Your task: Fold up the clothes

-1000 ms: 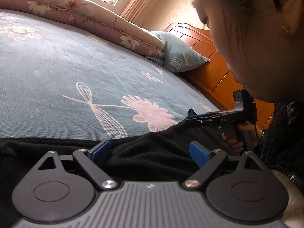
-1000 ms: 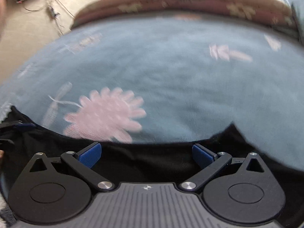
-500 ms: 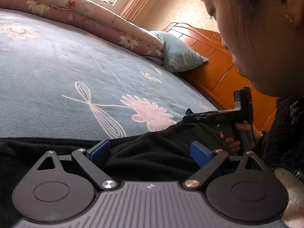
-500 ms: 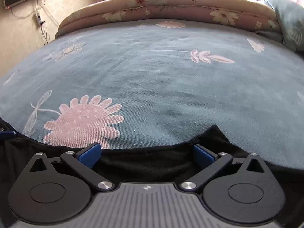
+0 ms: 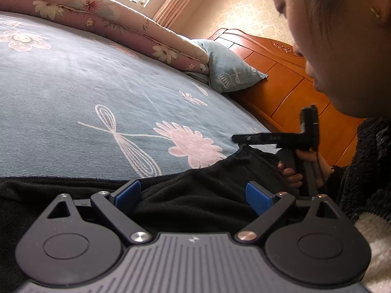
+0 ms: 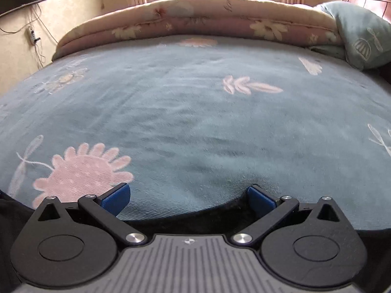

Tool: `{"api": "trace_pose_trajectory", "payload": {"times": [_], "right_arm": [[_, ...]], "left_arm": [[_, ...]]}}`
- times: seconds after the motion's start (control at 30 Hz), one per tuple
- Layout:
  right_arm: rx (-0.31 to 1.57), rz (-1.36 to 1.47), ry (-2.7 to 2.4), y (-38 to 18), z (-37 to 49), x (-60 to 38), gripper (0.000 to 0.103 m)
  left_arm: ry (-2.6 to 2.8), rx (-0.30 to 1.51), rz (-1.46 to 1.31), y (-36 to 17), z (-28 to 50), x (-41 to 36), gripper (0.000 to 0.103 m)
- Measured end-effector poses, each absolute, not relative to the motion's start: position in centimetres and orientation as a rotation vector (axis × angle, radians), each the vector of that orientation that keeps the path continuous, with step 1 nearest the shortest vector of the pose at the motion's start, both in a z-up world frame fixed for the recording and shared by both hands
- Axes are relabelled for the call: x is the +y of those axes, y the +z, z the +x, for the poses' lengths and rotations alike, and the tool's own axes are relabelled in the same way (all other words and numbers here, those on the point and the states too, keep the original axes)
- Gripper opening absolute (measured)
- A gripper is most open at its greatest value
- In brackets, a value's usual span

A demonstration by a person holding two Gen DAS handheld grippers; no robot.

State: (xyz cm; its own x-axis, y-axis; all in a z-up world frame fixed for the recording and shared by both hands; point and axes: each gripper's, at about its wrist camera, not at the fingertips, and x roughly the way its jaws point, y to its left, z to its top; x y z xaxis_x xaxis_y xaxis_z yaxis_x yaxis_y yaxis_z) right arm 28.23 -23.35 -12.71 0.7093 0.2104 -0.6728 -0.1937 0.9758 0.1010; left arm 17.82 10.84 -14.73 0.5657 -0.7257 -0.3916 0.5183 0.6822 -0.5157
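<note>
A black fleece garment (image 5: 195,195) lies along the near edge of a blue flowered bed sheet (image 5: 73,92). My left gripper (image 5: 193,195) is open just above it, with black cloth showing between the blue pads (image 5: 128,194). To the right, a hand holds my right gripper (image 5: 268,138) level over the garment's raised far corner (image 5: 244,150). In the right wrist view my right gripper (image 6: 189,196) is open too. Its fingers straddle the garment's edge (image 6: 183,216), and bare sheet (image 6: 195,122) lies beyond.
A rolled pink floral quilt (image 6: 195,17) runs along the far side of the bed. A pale blue pillow (image 5: 232,73) leans on the orange wooden headboard (image 5: 281,85). The person's head and dark fuzzy sleeve (image 5: 366,171) fill the right of the left wrist view.
My right gripper has risen and tilted up, so less black cloth shows under its fingers. The left gripper has hardly moved. Both stay open.
</note>
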Motion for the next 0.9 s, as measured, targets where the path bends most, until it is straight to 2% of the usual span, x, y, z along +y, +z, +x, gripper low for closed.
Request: {"api": "trace_pose_trajectory", "payload": {"times": [0.1, 0.23, 0.33, 0.9], "right_arm": [[0.720, 0.046, 0.159, -11.6, 27.1, -24.3, 0.103], [0.805, 0.059, 0.086, -13.3, 28.1, -25.3, 0.103], [0.782, 0.001, 0.076, -14.1, 29.4, -24.6, 0.103], [0.702, 0.115, 0.151, -8.9, 22.6, -22.8, 0.103]], "left_arm": [[-0.749, 0.623, -0.361, -14.7, 17.7, 10.8, 0.093], [-0.750, 0.624, -0.359, -14.7, 17.7, 10.8, 0.094], [-0.752, 0.625, -0.356, -14.7, 17.7, 10.7, 0.095], [-0.758, 0.647, -0.333, -14.4, 18.1, 10.2, 0.100]]}}
